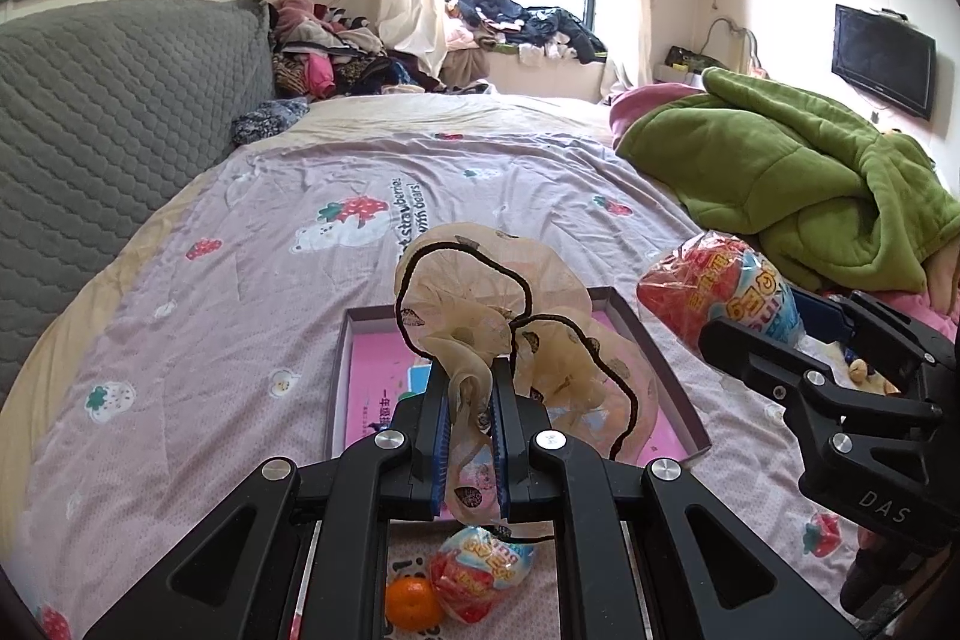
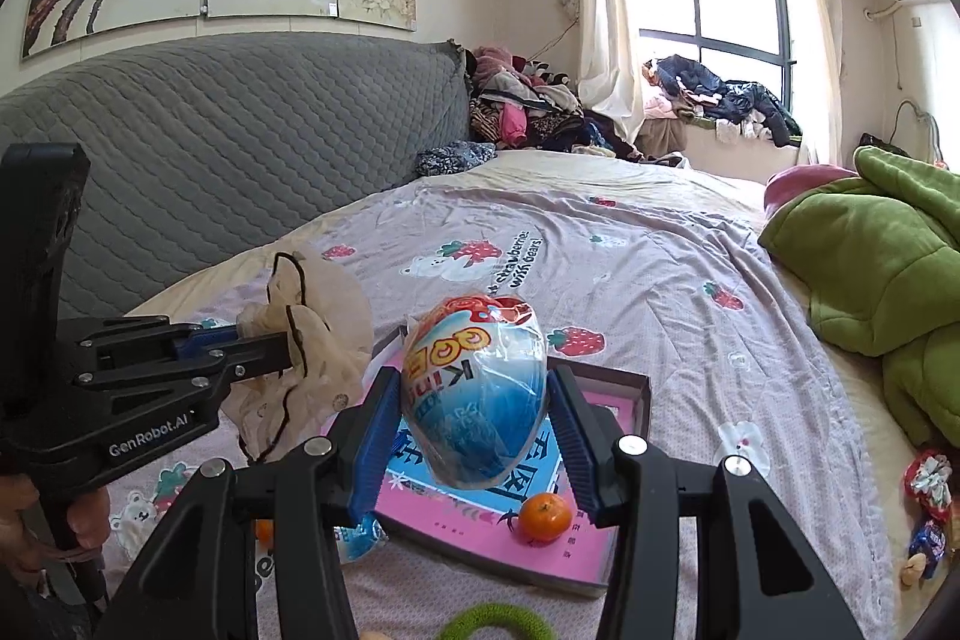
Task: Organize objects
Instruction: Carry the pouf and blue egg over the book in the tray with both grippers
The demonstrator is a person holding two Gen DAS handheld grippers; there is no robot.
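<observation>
Snack bag (image 2: 474, 394), red and blue, is gripped between the right gripper's (image 2: 474, 436) fingers and held above the pink box (image 2: 624, 400) on the bed (image 2: 630, 268). Beige gauzy cloth (image 1: 480, 328) is clamped tight in the left gripper (image 1: 471, 412), also over the box. An orange (image 2: 543, 517) is seen resting inside the box, near side.
</observation>
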